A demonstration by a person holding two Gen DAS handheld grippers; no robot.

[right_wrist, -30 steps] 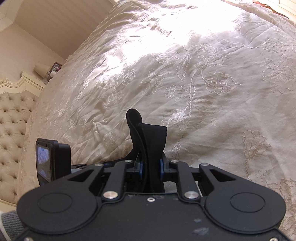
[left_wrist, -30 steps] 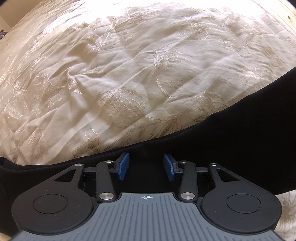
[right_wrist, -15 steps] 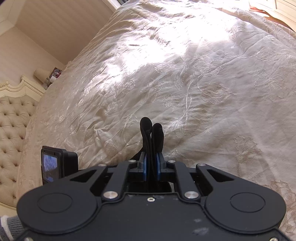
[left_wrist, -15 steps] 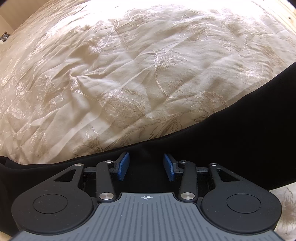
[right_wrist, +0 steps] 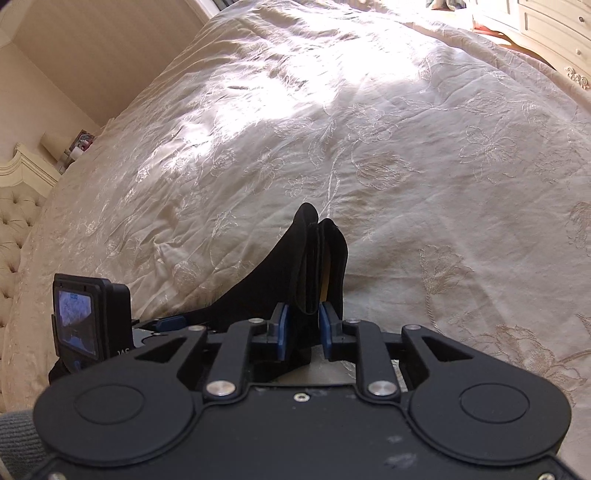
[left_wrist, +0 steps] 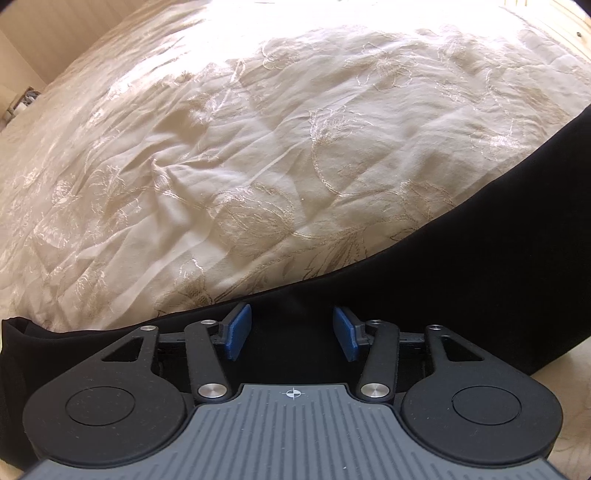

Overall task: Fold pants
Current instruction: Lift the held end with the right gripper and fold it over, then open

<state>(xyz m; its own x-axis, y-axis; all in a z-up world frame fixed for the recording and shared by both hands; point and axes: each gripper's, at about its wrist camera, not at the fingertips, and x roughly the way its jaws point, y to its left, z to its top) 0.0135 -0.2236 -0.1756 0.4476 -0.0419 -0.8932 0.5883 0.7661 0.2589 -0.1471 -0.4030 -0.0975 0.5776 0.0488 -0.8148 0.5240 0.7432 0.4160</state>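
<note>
The black pants (left_wrist: 461,266) lie on the cream embroidered bedspread (left_wrist: 258,147), running from lower left to upper right in the left wrist view. My left gripper (left_wrist: 291,330) hovers over their near edge. Its jaws are opening, and the blue pads (left_wrist: 236,328) stand apart, pressing on nothing. In the right wrist view my right gripper (right_wrist: 303,326) has a bunched fold of the pants (right_wrist: 310,258) standing up between its pads. These jaws are opening too, and the fold is loosening but still touches them. A ridge of black cloth runs from it to the left.
The left gripper's black camera with a lit screen (right_wrist: 88,317) sits close on the left of the right wrist view, above a grey sleeve (right_wrist: 18,439). A tufted headboard (right_wrist: 14,229) is far left. A white dresser (right_wrist: 554,33) stands beyond the bed's far side.
The left jaws have spread wider over the pants. The right jaws first squeezed the fold thin, then widened, and the fold has fanned out. The right gripper lifted slightly.
</note>
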